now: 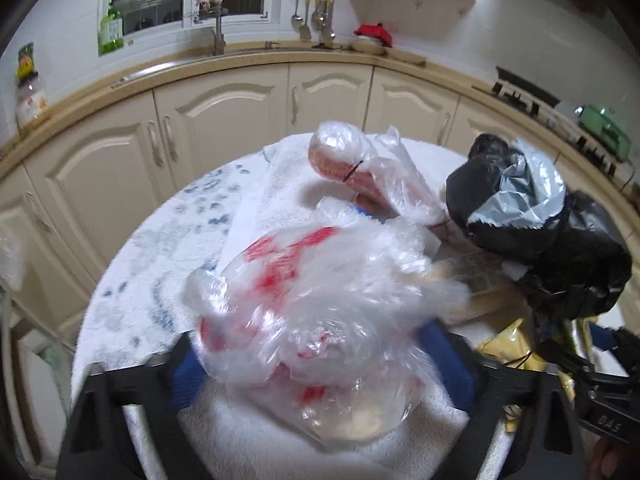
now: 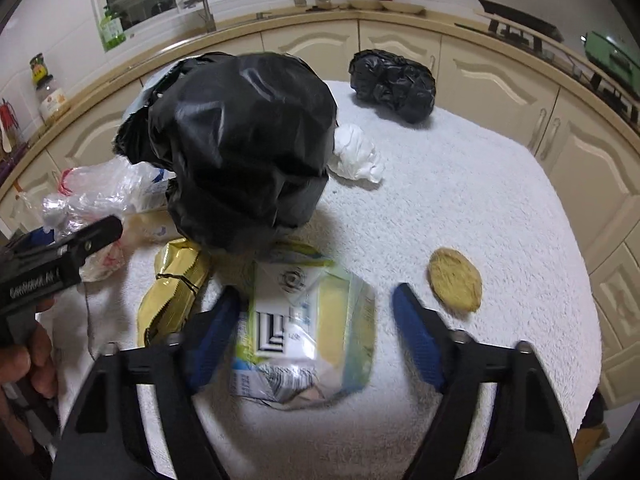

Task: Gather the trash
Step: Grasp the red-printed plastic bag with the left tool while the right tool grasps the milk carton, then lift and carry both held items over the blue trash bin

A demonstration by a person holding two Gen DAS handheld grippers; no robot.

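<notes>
Left gripper (image 1: 320, 364) fingers apparently pinch the blurred clear bag (image 1: 320, 320); right gripper (image 2: 312, 320) fingers wide.

Both the left gripper (image 1: 320, 360) and right gripper (image 2: 316, 336) have black angular frames, textured blue fingers (image 2: 418, 340) and silver screws; white lettering marks the side.

Crumpled clear plastic bag (image 1: 316, 320) with red print, black trash bag (image 2: 244, 140) bulging upright, flattened carton (image 2: 308, 328), gold wrapper (image 2: 172, 292), round cookie (image 2: 454, 280) on white towel
</notes>
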